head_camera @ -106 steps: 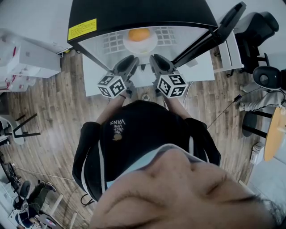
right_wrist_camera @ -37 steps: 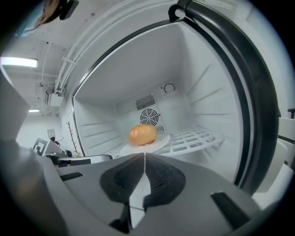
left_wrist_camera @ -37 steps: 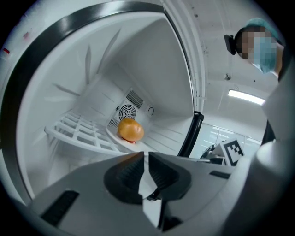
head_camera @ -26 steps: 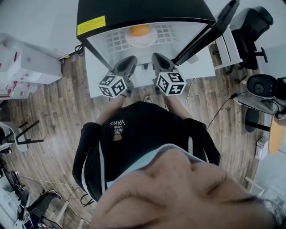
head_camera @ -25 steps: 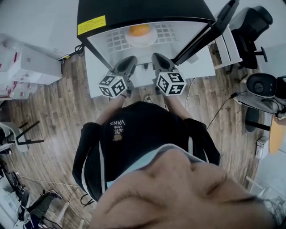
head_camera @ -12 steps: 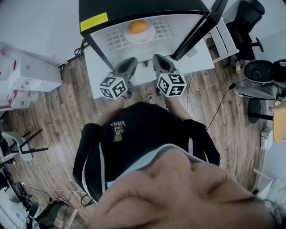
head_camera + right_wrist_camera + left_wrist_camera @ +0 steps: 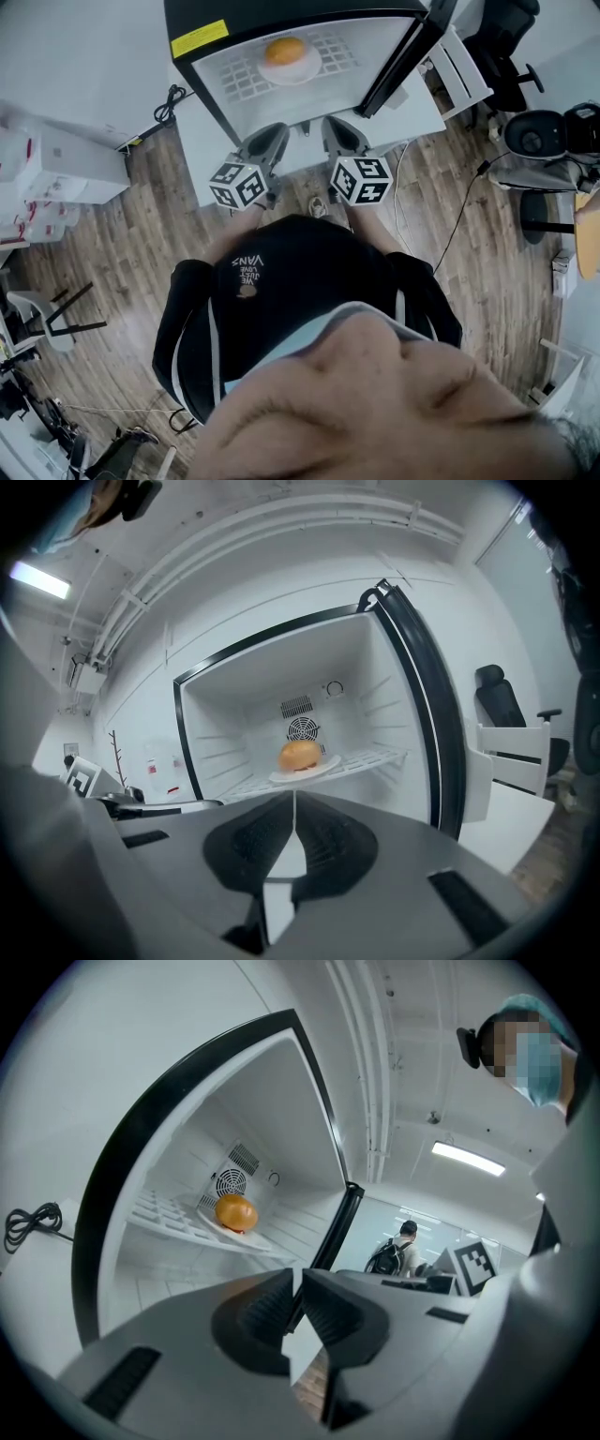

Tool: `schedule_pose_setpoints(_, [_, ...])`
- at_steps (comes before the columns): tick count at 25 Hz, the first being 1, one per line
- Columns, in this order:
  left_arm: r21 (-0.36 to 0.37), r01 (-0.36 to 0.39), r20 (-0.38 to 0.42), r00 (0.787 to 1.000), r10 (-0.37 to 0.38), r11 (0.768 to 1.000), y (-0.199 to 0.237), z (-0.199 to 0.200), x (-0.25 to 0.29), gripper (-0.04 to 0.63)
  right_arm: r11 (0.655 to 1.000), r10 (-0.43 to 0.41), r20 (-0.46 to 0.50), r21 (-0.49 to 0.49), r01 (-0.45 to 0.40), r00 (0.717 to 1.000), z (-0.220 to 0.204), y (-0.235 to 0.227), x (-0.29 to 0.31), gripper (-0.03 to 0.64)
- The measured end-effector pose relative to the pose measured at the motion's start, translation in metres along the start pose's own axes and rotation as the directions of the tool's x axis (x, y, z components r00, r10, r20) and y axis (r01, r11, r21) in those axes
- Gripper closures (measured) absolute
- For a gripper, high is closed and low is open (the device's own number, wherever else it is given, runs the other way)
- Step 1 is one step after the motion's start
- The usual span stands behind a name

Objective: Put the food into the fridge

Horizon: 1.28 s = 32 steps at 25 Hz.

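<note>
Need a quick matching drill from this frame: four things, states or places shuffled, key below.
Things:
1. bun
2. plate
3. fridge door
4. right gripper

States or places:
A. swung open
B. on the wire shelf
C. shut, nothing between the jaws
D. on the plate

Pairs: 1-D, 2-B, 3-A, 4-C
</note>
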<state>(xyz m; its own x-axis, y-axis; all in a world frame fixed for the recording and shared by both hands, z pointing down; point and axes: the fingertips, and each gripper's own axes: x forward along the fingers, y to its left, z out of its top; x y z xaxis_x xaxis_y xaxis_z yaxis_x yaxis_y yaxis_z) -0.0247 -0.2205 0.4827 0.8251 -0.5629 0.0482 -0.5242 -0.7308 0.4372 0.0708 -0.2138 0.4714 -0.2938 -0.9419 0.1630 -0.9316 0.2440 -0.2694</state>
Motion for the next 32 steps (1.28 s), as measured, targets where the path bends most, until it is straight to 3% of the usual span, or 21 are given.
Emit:
schedule_pose_setpoints(17, [-0.001,0.049,-0.016,0.999,-0.049,0.999,-0.021,-0.009,-0.033,0.555,0.999,-0.039,-0.003,-0.001,0.039,0.999,-0.014,0.022,-0.036,0.597])
schedule_pose_setpoints(32, [-0.009,0.049,-0.036,0.998,-0.049,0.999,-0.019,-0.02,-0.044,0.555,0.999,-0.052,-0.029,-0.01,0.052,0.998,-0.029,0.03,-0.044,0.6])
